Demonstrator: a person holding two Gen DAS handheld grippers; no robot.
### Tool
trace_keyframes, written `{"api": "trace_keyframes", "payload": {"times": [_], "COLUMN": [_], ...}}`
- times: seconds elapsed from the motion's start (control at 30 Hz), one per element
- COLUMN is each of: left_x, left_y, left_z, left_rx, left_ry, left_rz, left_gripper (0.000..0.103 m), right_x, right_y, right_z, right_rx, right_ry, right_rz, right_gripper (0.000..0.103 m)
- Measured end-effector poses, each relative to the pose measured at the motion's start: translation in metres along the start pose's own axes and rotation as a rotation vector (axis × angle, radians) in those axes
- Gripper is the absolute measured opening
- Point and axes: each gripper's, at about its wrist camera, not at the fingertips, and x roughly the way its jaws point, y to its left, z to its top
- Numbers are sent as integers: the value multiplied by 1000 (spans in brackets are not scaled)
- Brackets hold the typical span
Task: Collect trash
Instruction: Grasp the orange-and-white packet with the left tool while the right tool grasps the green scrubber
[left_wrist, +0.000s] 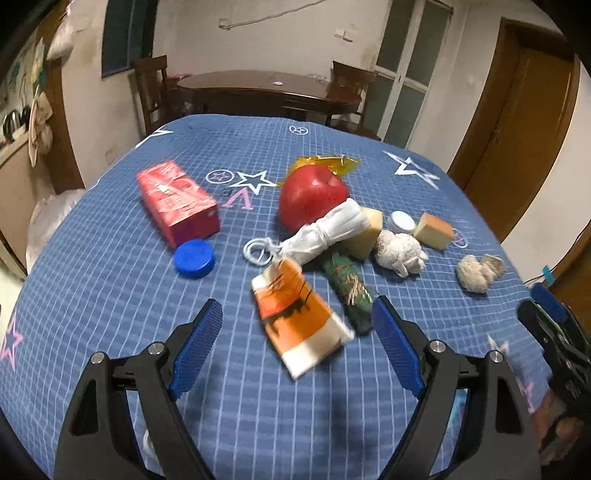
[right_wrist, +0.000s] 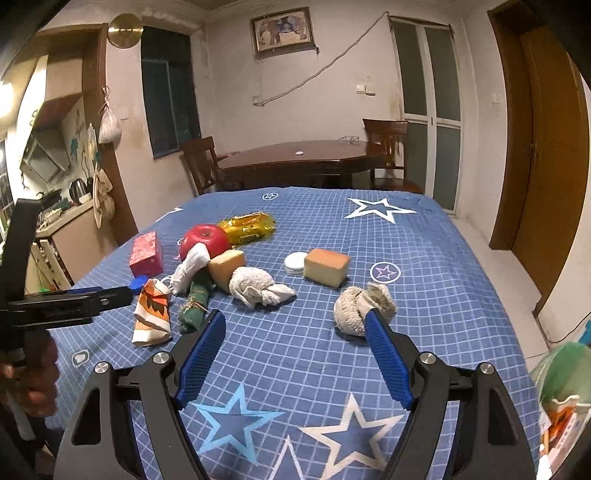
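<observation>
- Tablecloth (left_wrist: 110, 295), blue checked with stars, bears all items; red apple (left_wrist: 312, 195) taken as landmark.
- Yellow wrapper (left_wrist: 328, 164) lies just behind the apple, touching it.
- Tied white cloth (left_wrist: 325, 232) leans against the apple's front; green bundle (left_wrist: 349, 291) and orange-and-white packet (left_wrist: 299, 321) lie nearer the camera than that.
- Red carton (left_wrist: 177, 201) and blue cap (left_wrist: 194, 257) sit well left of the apple.
- Two sponge blocks, white lid (left_wrist: 402, 222) and two balled rags lie right of the apple.
- Left gripper (left_wrist: 297, 321): jaws wide apart, empty, with the packet between them but untouched.
- Right gripper (right_wrist: 295, 332): jaws wide apart, empty, one fingertip overlapping the far-right rag (right_wrist: 354, 306); contact cannot be told.
</observation>
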Motion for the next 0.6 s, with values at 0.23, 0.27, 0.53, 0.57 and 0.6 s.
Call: {"api": "trace_keyframes", "payload": {"times": [0.23,0.27,0.53,0.57,0.6], "left_x": [42,42,-2,-8,-14], "left_y": [11,12,41,44,48], "left_z": [-1,-2,-14,-14,-15], "left_rx": [-78,-78,-109,-109,-108], "left_ry": [138,140,33,18,2], "left_rz": [-106,-105,-63,-52,-40], "left_gripper": [21,11,4,4,4], "right_x": [3,5,29,34,43], "right_y": [-2,2,57,63,72], "right_z": [-4,-3,5,6,6], "right_rx": [14,-3,-127,-141,-157], "right_ry": [22,28,113,125,146], "right_rz": [18,30,182,190,203], "right_gripper": [78,77,65,65,65]}}
